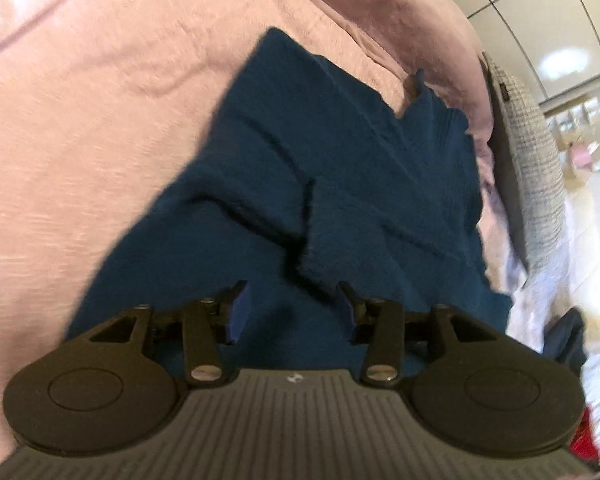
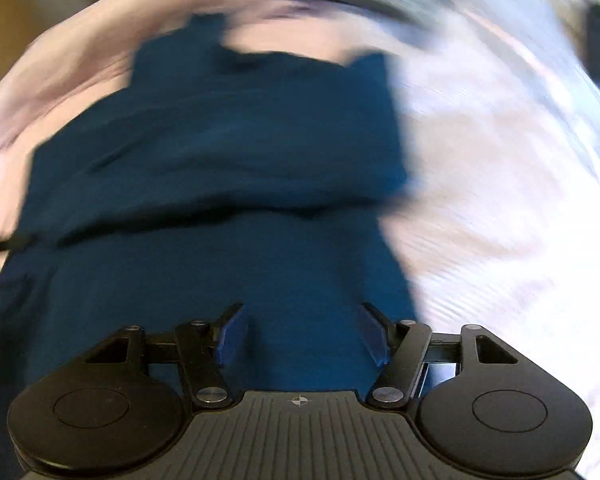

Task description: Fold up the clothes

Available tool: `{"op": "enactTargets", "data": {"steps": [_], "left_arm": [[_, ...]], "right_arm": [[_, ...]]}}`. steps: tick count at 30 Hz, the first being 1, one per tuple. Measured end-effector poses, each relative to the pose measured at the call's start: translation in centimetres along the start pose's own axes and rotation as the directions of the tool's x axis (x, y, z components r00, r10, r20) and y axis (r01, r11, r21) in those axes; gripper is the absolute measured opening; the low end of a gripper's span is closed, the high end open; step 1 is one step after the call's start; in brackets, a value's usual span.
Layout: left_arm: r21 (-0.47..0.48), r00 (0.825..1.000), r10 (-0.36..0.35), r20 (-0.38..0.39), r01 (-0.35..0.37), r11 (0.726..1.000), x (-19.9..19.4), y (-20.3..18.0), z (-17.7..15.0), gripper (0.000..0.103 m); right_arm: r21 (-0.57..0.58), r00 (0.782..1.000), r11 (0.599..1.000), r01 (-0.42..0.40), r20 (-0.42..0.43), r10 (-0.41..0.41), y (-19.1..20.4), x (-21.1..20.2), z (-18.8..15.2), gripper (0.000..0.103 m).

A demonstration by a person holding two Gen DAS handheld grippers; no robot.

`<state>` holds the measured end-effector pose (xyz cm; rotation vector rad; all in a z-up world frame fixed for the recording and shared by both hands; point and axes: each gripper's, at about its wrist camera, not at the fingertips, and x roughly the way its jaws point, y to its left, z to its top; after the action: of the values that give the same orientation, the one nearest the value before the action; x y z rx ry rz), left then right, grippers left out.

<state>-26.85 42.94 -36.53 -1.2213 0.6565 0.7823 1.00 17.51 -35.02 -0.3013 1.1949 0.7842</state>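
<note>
A dark blue garment [image 1: 320, 168] lies spread on a pink bed sheet [image 1: 100, 120], with a folded flap across its middle. My left gripper [image 1: 294, 292] hovers over its near part, jaws apart and empty. In the right wrist view the same blue garment [image 2: 220, 184] fills the centre, blurred, with a fold running across it. My right gripper [image 2: 302, 312] is over its near edge, jaws wide apart with nothing between them.
A grey checked cushion [image 1: 536, 152] stands at the right of the bed. Pale sheet [image 2: 500, 200] lies to the right of the garment. A tiled floor [image 1: 560, 20] shows beyond the bed. Something red [image 1: 584, 436] sits at the lower right.
</note>
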Motion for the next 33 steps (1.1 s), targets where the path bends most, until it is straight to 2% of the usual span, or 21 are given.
{"op": "enactTargets", "data": {"steps": [3, 4, 5, 6, 7, 9, 12, 15, 16, 17, 20, 22, 24, 27, 28, 31, 33], "left_arm": [[-0.053, 0.999, -0.035, 0.005, 0.035, 0.998, 1.6, 0.0, 0.3, 0.048], [-0.078, 0.998, -0.055, 0.003, 0.055, 0.995, 2.1, 0.0, 0.4, 0.040], [-0.097, 0.996, -0.094, -0.002, 0.093, 0.991, 2.4, 0.1, 0.3, 0.011], [-0.092, 0.993, -0.120, -0.009, 0.119, 0.989, 2.4, -0.2, 0.3, 0.003], [-0.045, 0.992, -0.124, 0.002, 0.124, 0.991, 1.8, -1.0, 0.3, 0.002], [0.124, 0.989, -0.136, 0.065, 0.127, 0.984, -0.4, -3.3, 0.1, 0.002], [0.344, 0.972, -0.147, 0.184, 0.076, 0.936, -3.8, -6.0, 0.9, 0.002], [0.450, 0.930, -0.123, 0.345, -0.049, 0.892, -6.0, -6.8, 2.8, 0.002], [0.448, 0.929, -0.102, 0.357, -0.075, 0.891, -6.0, -6.3, 3.6, 0.002], [0.442, 0.929, -0.081, 0.361, -0.094, 0.892, -5.9, -5.9, 4.4, 0.002], [0.378, 0.965, -0.003, 0.261, -0.099, 0.920, -3.2, -3.1, 5.9, 0.002], [0.371, 0.976, 0.036, 0.215, -0.115, 0.921, -1.6, -2.0, 5.4, 0.002], [0.390, 0.973, 0.062, 0.221, -0.146, 0.909, -0.9, -1.6, 4.7, 0.002], [0.363, 0.971, 0.044, 0.234, -0.129, 0.923, -0.8, -1.2, 4.3, 0.003], [0.361, 0.972, 0.069, 0.224, -0.149, 0.921, -0.4, -0.9, 4.4, 0.004], [0.364, 0.967, 0.177, 0.182, -0.233, 0.902, 0.5, -0.1, 4.8, 0.006], [0.380, 0.962, 0.189, 0.196, -0.252, 0.890, -0.3, -0.3, 4.9, 0.006]], "right_arm": [[0.179, 0.999, 0.983, -0.032, 0.017, 0.029, -3.5, -0.4, 0.7, 0.064], [0.217, 0.999, 0.976, -0.030, 0.023, 0.026, -4.1, -0.6, 1.1, 0.064], [0.246, 0.999, 0.969, -0.025, 0.027, 0.019, -4.5, -0.7, 1.4, 0.064], [0.259, 1.000, 0.966, -0.014, 0.024, 0.008, -4.8, -0.7, 1.6, 0.064], [0.269, 1.000, 0.963, -0.006, 0.024, 0.000, -4.9, -0.6, 1.8, 0.064], [0.271, 0.999, 0.963, -0.008, 0.036, -0.002, -5.0, -0.6, 1.7, 0.064], [0.247, 0.998, 0.969, -0.001, 0.054, -0.013, -4.6, -0.4, 1.7, 0.064], [0.198, 0.997, 0.980, 0.004, 0.079, -0.020, -3.6, -0.1, 2.2, 0.064], [0.180, 0.995, 0.984, 0.004, 0.094, -0.021, -3.2, -0.3, 2.2, 0.064], [0.161, 0.994, 0.987, 0.004, 0.108, -0.022, -2.8, -0.3, 2.2, 0.064], [0.094, 0.990, 0.995, 0.015, 0.139, -0.028, -1.5, 0.7, 3.0, 0.064], [0.034, 0.986, 0.999, 0.033, 0.163, -0.038, -0.6, 1.6, 3.7, 0.064], [-0.037, 0.981, 0.997, 0.062, 0.186, -0.054, 0.3, 2.3, 4.2, 0.064], [-0.162, 0.968, 0.979, 0.126, 0.237, -0.085, 1.7, 3.1, 4.7, 0.064], [-0.191, 0.964, 0.970, 0.147, 0.249, -0.097, 2.0, 3.4, 4.9, 0.064], [-0.191, 0.971, 0.971, 0.141, 0.217, -0.099, 1.8, 4.1, 5.7, 0.064], [-0.175, 0.977, 0.977, 0.123, 0.195, -0.088, 1.5, 4.2, 6.3, 0.064]]}}
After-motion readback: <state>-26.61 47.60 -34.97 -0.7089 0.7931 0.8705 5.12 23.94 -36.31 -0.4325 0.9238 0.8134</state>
